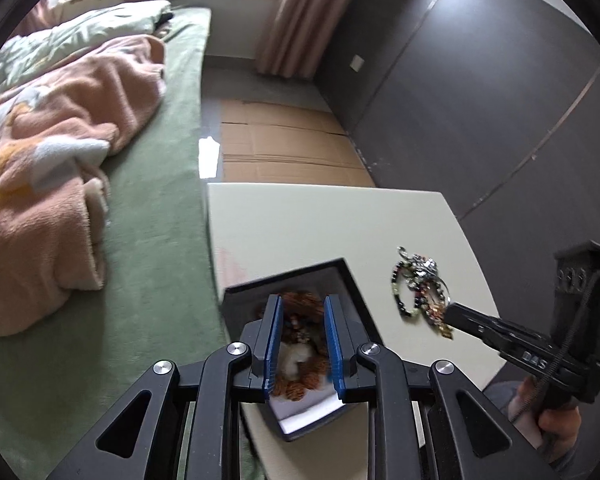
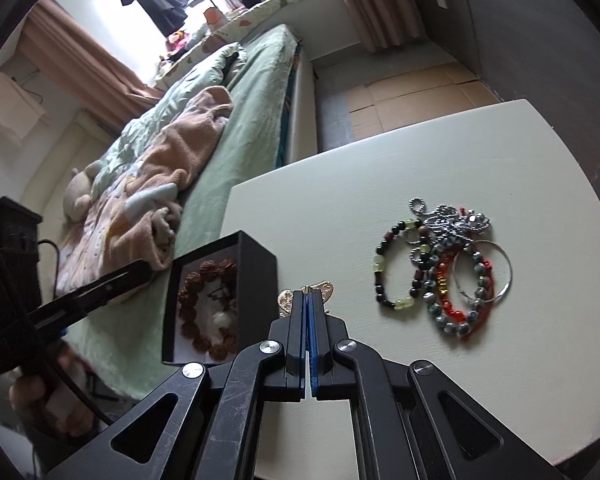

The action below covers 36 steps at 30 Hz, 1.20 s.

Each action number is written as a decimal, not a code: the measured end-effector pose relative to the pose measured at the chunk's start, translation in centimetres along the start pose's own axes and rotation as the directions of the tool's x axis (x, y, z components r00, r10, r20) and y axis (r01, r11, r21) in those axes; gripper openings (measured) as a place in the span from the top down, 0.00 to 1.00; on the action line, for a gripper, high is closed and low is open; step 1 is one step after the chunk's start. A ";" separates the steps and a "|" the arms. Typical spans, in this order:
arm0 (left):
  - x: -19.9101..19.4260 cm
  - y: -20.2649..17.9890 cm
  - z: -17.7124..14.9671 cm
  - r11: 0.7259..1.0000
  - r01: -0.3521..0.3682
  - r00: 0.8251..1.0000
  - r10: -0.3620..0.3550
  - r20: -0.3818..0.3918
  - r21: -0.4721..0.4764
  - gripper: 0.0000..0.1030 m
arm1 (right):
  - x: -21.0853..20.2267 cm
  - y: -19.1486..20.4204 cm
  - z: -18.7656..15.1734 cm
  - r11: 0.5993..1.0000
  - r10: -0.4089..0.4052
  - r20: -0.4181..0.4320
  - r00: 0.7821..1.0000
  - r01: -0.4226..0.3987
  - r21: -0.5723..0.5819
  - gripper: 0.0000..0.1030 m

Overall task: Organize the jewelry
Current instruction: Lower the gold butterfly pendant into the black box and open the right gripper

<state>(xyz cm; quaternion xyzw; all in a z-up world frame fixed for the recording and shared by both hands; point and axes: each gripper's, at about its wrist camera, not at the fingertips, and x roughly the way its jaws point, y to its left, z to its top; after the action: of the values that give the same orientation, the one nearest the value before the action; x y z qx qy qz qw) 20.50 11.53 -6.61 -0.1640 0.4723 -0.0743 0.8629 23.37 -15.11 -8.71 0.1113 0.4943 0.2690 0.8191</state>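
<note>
Right wrist view shows a gold butterfly brooch (image 2: 307, 295) pinched in the closed right gripper (image 2: 308, 308) above the counter (image 2: 500, 380), between the black box (image 2: 236, 292) and the bracelet pile (image 2: 448, 268); carrying it into the box seems next. Left wrist view hides the brooch, showing the left gripper (image 1: 302, 340) with fingers open and empty over the box.

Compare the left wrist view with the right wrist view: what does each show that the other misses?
Left wrist only: the open left claw over the black box.

Right wrist only: the right claw shut on a gold ornament, and the silver bangle seen clearly.

Both: the box with brown beads, the jewelry pile, white table, green bed.
</note>
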 end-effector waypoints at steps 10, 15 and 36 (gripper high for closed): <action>-1.0 0.5 0.4 1.000 -0.015 1.000 0.015 0.027 -0.020 0.78 | 0.6 2.6 0.2 0.993 0.105 0.016 0.994 -0.104 -0.048 0.97; -1.3 0.5 0.4 1.000 -0.024 0.999 0.024 0.042 -0.004 0.78 | 2.4 4.3 0.2 0.988 0.143 -0.015 0.990 -0.143 -0.054 0.97; -1.6 1.3 1.2 0.996 0.007 0.997 -0.001 0.073 -0.085 0.13 | 3.1 5.3 0.5 0.974 0.220 -0.036 0.975 -0.221 -0.037 0.33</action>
<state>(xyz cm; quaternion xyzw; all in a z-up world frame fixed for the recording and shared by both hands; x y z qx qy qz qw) 20.60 13.50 -5.19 -0.2043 0.4429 -0.0496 0.8716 23.15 -8.92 -8.41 0.1447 0.4864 0.3700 0.7782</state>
